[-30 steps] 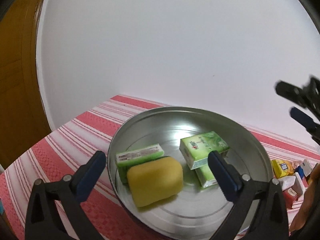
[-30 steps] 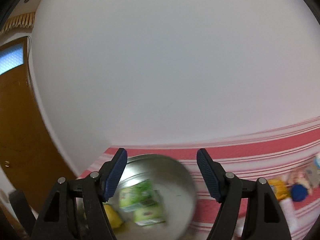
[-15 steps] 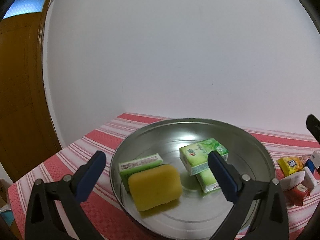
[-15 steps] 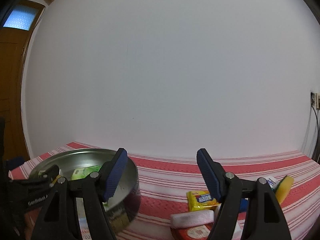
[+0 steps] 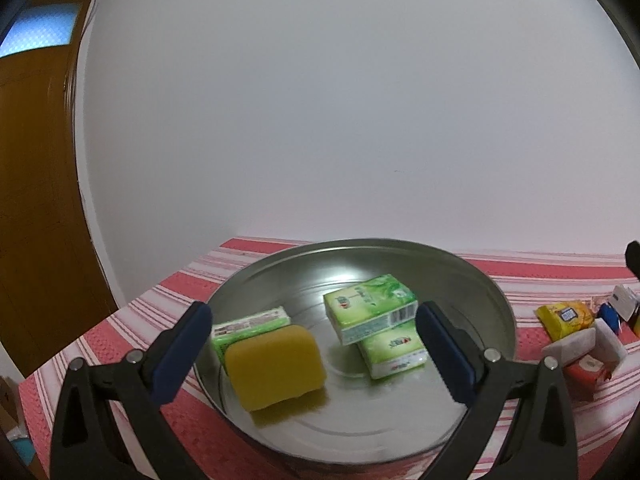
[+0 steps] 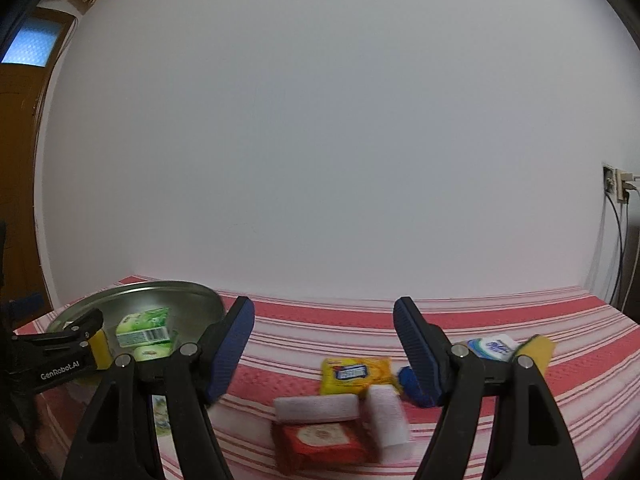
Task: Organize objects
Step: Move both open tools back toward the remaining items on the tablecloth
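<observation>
The striped tablecloth (image 6: 500, 312) carries everything inspected. At its left end sits the round metal basin (image 5: 472, 280), already holding three green packets (image 5: 370, 306) and a yellow sponge (image 5: 276, 364); the sponge's long axis runs roughly across the left wrist view, leaning on one packet.

Judged progress: partly done. A loose cluster remains near the basin on the cloth: red packet (image 6: 320, 440), two white packets (image 6: 316, 406), yellow sachet (image 6: 356, 370), a blue item (image 6: 408, 378), and further small packs behind.

Left gripper (image 5: 314, 356) stands wide apart over the basin, holding nothing. Right gripper (image 6: 324, 344) is likewise spread and empty, facing the cluster.
</observation>
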Available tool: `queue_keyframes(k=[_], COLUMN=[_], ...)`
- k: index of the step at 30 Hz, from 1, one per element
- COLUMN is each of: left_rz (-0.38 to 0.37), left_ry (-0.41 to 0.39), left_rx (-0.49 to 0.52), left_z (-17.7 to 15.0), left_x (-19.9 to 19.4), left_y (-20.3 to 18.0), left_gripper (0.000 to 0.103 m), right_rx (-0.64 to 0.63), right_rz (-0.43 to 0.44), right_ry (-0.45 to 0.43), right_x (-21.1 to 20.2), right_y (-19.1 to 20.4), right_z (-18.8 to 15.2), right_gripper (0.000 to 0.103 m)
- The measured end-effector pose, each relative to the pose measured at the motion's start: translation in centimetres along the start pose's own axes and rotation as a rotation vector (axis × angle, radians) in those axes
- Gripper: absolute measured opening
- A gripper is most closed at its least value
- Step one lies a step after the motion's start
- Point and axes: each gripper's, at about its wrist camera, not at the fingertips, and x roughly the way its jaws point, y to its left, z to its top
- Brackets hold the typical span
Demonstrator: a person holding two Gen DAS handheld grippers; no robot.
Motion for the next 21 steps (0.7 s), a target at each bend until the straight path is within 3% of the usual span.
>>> queue_keyframes(k=[10, 17, 21], left_rz=[-0.06, -0.205, -0.243], left_ry=[-0.02, -0.002, -0.005], left_rx=[0.042, 0.111, 0.185], left_z=[-0.2, -0.5, -0.7], left_x=[-1.6, -2.6, -3.0], left_y=[-2.9, -7.1, -10.2], left_gripper=[0.103, 0.103, 0.103], right_rx=[-0.009, 0.003, 0.041], right_rz=[-0.089, -0.169, -0.204], right_ry=[0.009, 0.032, 0.034], right_x=[-0.8, -1.6, -2.7], right_y=[-5.1, -9.8, -12.9], right_z=[-0.7, -0.5, -0.2], right_gripper=[0.074, 0.074, 0.074])
